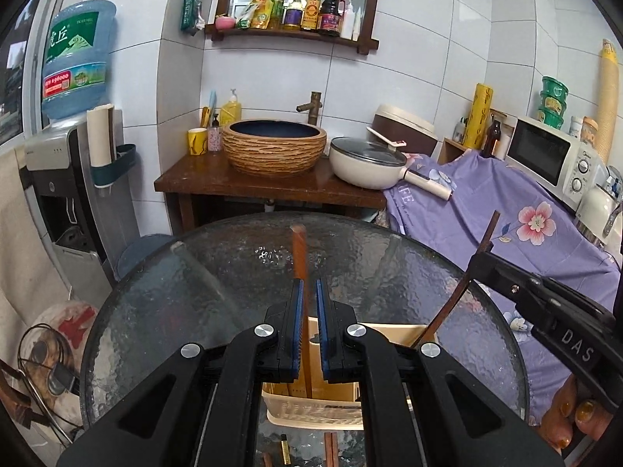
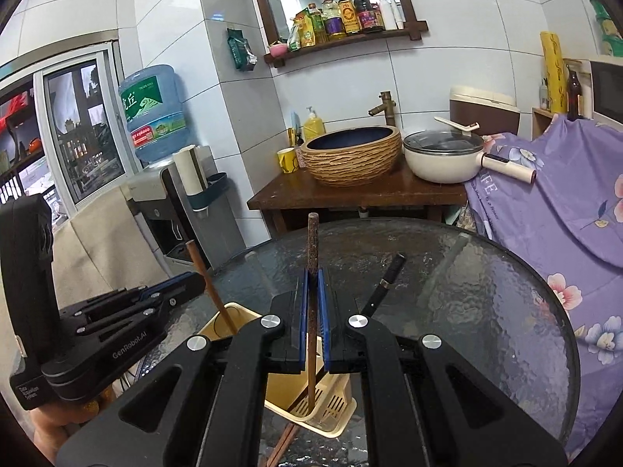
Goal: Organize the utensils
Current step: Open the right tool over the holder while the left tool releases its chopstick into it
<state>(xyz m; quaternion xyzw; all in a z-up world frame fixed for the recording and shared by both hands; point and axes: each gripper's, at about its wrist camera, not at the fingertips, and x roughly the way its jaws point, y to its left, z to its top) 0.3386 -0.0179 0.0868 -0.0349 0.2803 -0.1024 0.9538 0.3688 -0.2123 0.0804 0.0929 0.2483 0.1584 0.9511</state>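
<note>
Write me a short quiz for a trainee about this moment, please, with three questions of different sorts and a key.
1. True or false: the left gripper is shut on a chopstick.
2. The holder stands on: A) the glass table; B) a wooden counter; C) a purple cloth.
3. Fill in: the loose chopstick lying on the table, to the right of the right gripper, is ___ in colour.

Key: 1 true; 2 A; 3 black.
</note>
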